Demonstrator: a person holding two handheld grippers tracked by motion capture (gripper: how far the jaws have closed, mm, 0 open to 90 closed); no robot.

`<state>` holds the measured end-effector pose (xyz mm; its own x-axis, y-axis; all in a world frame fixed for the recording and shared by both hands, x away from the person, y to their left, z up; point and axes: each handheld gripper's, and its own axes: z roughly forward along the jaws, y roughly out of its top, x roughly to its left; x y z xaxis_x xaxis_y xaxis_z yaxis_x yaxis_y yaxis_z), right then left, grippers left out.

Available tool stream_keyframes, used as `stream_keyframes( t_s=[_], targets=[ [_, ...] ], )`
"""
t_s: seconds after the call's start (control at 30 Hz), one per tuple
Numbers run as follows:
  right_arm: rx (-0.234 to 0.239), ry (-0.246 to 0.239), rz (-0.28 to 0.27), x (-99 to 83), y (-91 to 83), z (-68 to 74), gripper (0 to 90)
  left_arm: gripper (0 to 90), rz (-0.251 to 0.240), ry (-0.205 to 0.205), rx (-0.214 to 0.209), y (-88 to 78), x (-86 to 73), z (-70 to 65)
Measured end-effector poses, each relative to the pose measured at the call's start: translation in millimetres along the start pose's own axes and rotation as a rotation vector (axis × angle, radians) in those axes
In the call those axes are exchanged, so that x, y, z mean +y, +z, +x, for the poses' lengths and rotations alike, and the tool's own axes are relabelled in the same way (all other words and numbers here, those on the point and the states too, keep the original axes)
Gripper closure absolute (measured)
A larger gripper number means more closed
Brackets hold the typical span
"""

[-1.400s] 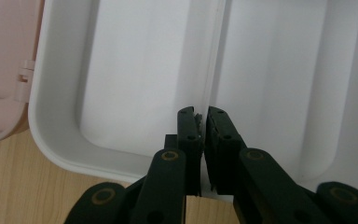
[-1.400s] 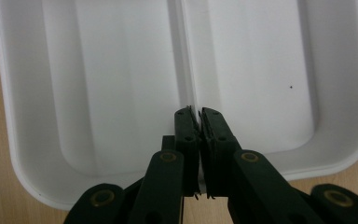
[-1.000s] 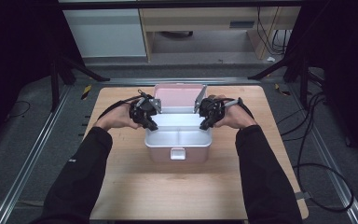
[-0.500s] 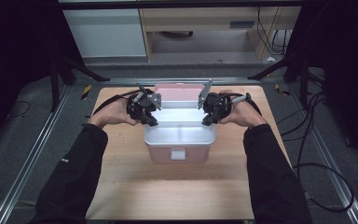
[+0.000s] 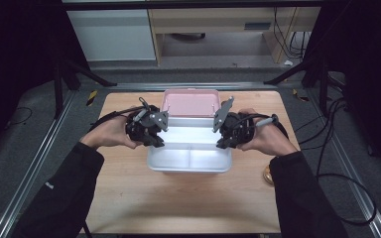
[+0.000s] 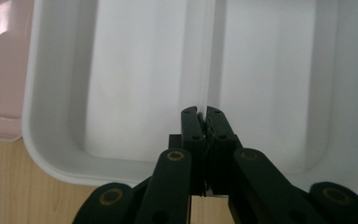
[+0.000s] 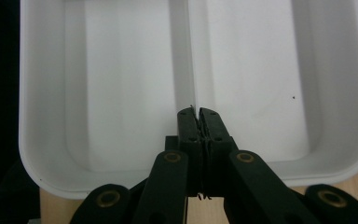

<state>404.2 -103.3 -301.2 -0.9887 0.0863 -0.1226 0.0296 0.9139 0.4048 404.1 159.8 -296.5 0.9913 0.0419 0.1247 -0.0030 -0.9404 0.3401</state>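
Observation:
A white tray (image 5: 188, 166) with two compartments lies between my hands in the middle of the wooden table (image 5: 178, 203). A thin divider (image 6: 209, 56) splits it. My left gripper (image 5: 157, 143) reaches over the tray's left rim (image 6: 51, 163) and is shut, its tips on the end of the divider. My right gripper (image 5: 222, 143) does the same from the right rim (image 7: 51, 184), also shut at the divider (image 7: 186, 51). Both compartments are bare. I cannot tell whether the tray rests on the table or hangs just above it.
A pink lid or box (image 5: 189, 103) lies flat just behind the tray, and its edge shows in the left gripper view (image 6: 2, 70). A small brown round object (image 5: 268, 175) sits by the right sleeve. Cables (image 5: 337, 148) trail off the table's right side.
The tray looks larger and brighter than before, and the tab on its front wall no longer shows. Both hands have shifted slightly outward with the grippers still on the tray.

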Motion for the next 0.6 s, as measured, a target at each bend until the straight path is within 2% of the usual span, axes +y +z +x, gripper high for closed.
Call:
stream_keyframes(
  t_s=[0.07,0.17,0.2,0.23,0.33,0.47,0.6],
  targets=[
    [-0.010,-0.006,-0.001,0.6,-2.3,11.4,88.7,88.2,-0.004,0.001,0.001,-1.5,-0.9,-10.6],
    [-0.008,-0.009,-0.002,1.0,-2.7,27.1,88.9,88.3,0.016,0.005,0.001,-2.6,-1.4,-27.7],
    [-0.001,-0.018,-0.004,0.5,0.0,38.0,89.0,88.3,0.029,0.006,-0.002,-2.1,-1.5,-36.9],
    [-0.001,-0.018,-0.004,0.5,0.0,38.0,89.0,88.3,0.029,0.006,-0.002,-2.1,-1.5,-36.9],
    [0.006,-0.018,-0.005,-1.1,3.9,49.9,89.0,88.5,0.045,0.015,0.000,0.2,-1.8,-51.8],
    [-0.002,-0.026,0.011,-5.0,11.1,67.2,88.6,89.1,0.040,0.028,0.016,11.8,-5.2,-71.7],
    [0.008,-0.014,0.004,-13.9,22.8,81.7,88.7,89.0,0.028,0.023,-0.001,26.0,-12.0,-84.8]
  ],
)
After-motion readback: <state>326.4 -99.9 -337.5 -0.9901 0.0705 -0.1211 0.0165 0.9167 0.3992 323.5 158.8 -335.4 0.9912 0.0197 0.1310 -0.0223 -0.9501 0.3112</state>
